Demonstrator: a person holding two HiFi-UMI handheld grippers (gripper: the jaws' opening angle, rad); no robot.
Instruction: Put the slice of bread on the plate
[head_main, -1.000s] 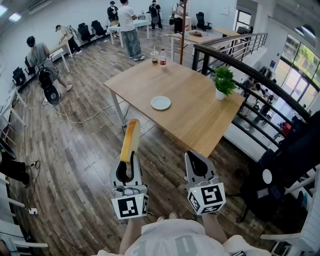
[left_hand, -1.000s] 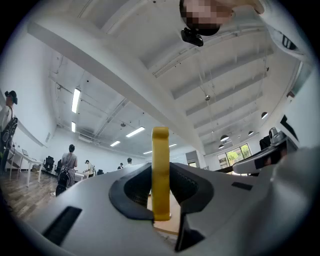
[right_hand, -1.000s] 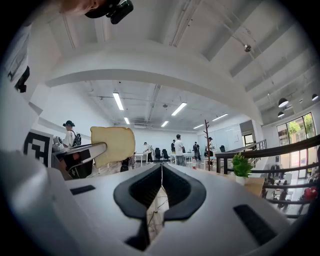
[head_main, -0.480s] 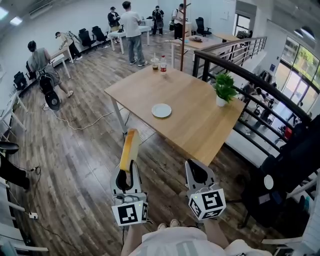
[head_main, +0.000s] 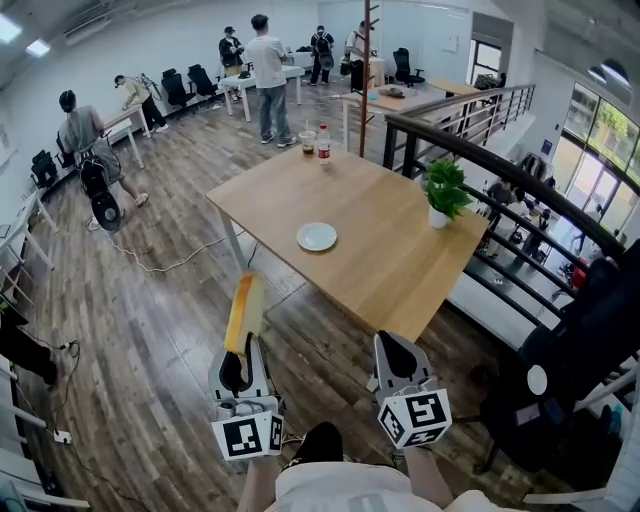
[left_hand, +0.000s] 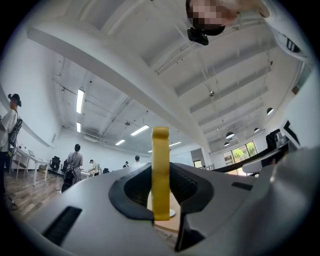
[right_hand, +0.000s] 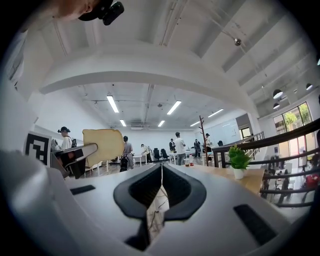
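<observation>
A slice of bread (head_main: 243, 313) with a tan crust stands upright and edge-on, and my left gripper (head_main: 240, 362) is shut on its lower end. In the left gripper view the bread (left_hand: 160, 172) rises between the black pads (left_hand: 131, 192). My right gripper (head_main: 393, 350) is shut with nothing in it, and its jaws meet in a thin line (right_hand: 161, 185). The small white plate (head_main: 317, 237) lies on the wooden table (head_main: 400, 270), well ahead of both grippers. From the right gripper view the bread (right_hand: 103, 145) shows flat-on at the left.
A potted plant (head_main: 444, 187) stands near the table's right edge, with a cup and a bottle (head_main: 323, 142) at its far corner. A black railing (head_main: 520, 190) runs along the right. Wooden floor (head_main: 150, 330) lies under the grippers. Several people stand far back.
Both grippers sit lower in the head view, the left one a little further left. The bread stays clamped in the left gripper. The right gripper remains shut.
</observation>
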